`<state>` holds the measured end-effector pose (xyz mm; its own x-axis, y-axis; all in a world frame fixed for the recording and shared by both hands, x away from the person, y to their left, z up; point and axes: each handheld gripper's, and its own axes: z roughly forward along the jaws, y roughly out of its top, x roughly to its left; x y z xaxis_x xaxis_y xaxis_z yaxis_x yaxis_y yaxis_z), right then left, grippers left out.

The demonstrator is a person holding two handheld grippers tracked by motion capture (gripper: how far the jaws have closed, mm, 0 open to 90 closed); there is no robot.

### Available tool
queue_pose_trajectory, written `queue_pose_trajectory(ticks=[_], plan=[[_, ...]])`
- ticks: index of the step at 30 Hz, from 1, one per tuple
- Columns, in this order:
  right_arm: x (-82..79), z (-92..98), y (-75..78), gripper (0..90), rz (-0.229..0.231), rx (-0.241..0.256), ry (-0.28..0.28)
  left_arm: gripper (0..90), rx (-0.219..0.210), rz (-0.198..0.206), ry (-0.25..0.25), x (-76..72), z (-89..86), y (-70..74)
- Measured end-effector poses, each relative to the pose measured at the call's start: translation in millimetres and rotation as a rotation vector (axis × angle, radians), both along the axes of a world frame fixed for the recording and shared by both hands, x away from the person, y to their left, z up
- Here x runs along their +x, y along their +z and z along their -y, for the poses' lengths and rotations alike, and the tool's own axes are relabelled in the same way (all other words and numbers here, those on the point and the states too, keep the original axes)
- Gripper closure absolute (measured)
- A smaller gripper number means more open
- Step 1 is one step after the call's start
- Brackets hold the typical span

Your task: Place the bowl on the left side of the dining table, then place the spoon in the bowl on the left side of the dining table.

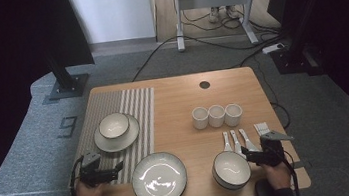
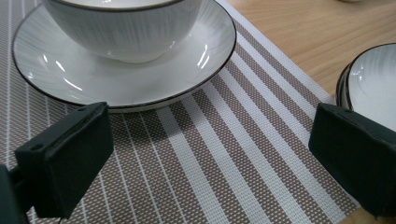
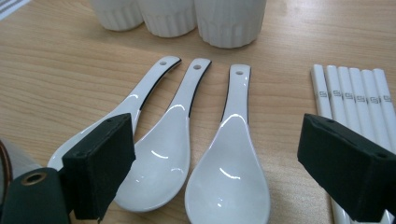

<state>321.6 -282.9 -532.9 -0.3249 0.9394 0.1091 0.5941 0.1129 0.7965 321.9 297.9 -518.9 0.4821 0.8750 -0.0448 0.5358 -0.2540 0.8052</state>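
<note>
Three spoons lie touching under the wide-open right tool; closing there could pinch two together. Left tool, also wide, hovers empty over the mat.

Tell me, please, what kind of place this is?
Probably a recording lab, not a dining room: the wooden table with dishes stands on grey carpet, black stands flank it, and cables run across the floor.

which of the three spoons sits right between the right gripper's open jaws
The rightmost spoon, nearest the chopsticks. Its bowl lies in the gap of the right gripper; the leftmost spoon is partly behind the left jaw.
</note>
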Motion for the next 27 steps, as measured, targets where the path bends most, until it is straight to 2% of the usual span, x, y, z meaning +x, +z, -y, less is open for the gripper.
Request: queue_pose_trajectory(ticks=[13, 17, 21, 23, 27], plan=[[-0.4, -1.4, 1.0, 12.4, 0.007, -0.016, -0.007, 0.0, -0.001, 0.017, 0.000, -1.9, -0.9, 0.5], [-0.2, -0.8, 2.3, 12.3, -0.004, -0.041, -0.011, 0.0, 0.016, 0.016, -0.009, -2.2, 1.2, 0.1], [0.8, 2.9, 9.0, 12.3, -0.009, -0.032, -0.021, 0.0, 0.035, 0.017, -0.019, -2.4, 3.6, -0.2], [1.8, 5.1, 13.1, 12.2, -0.023, -0.019, -0.016, 0.0, 0.041, 0.017, -0.022, -2.5, 4.3, -0.3], [5.6, 9.0, 18.0, 6.5, -0.057, -0.041, -0.007, 0.0, 0.046, 0.020, -0.029, -2.7, 5.5, -0.3]])
